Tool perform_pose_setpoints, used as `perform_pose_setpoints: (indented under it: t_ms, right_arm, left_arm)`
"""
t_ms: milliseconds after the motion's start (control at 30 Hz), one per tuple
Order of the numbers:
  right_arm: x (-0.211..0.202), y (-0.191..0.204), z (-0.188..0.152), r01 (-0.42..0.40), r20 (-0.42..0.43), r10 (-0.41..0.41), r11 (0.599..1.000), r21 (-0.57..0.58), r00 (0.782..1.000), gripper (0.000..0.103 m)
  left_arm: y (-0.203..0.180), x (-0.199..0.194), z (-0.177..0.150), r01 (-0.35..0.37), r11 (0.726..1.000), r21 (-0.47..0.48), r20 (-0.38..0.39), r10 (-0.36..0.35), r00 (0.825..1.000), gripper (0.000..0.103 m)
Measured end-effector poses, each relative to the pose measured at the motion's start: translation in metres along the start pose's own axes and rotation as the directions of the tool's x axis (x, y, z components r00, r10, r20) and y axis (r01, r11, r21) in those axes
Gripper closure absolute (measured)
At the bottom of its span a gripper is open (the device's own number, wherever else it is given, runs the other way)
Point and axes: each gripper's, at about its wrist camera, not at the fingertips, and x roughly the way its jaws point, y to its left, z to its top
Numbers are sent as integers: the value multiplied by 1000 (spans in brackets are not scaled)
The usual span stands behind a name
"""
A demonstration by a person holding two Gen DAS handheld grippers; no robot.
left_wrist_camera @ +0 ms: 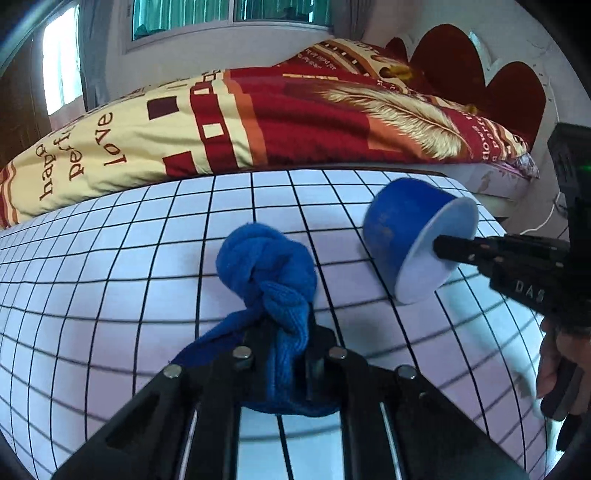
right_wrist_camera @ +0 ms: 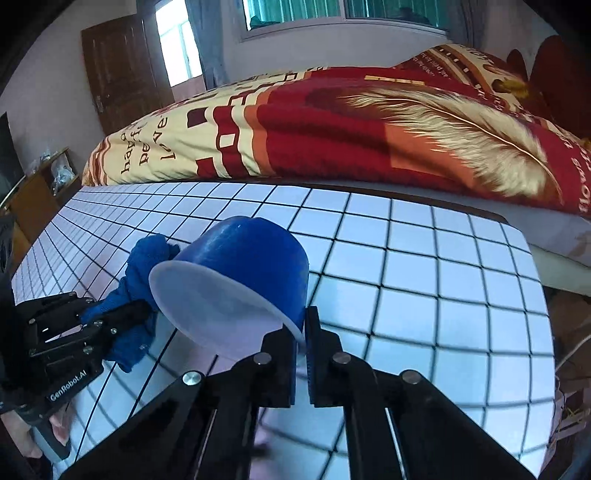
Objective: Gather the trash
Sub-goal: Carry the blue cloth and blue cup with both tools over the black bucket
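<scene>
In the left wrist view the left claw (left_wrist_camera: 291, 354) sits at the bottom centre of the frame, clamped tight on the tail of a knotted blue cloth (left_wrist_camera: 266, 266), whose knot lies just above the fingertips on the bench (left_wrist_camera: 110, 280). To the right of the cloth, a blue cup (left_wrist_camera: 410, 229) with a white inside is tipped on its side, its mouth facing lower right. In the right wrist view the right claw (right_wrist_camera: 302, 343) is at the bottom centre, pinched closed on the cup's rim at the rim's lower right, one finger inside and one outside; the cloth shows to the left behind the cup. The bench is white with a black grid. Behind it stands a bed under a red and cream quilt (left_wrist_camera: 258, 122) with a feather print, and windows (right_wrist_camera: 332, 11) above. One cloth, one cup, two claws.
</scene>
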Motion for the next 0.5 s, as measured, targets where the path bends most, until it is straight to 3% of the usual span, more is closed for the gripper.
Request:
perform_pose_setpoints:
  t_ms: [500]
  right_arm:
    - [-161, -10, -73, 57, 114, -63, 997, 58, 991, 99]
  left_arm:
    - [-64, -107, -47, 63, 997, 53, 92, -68, 993, 92]
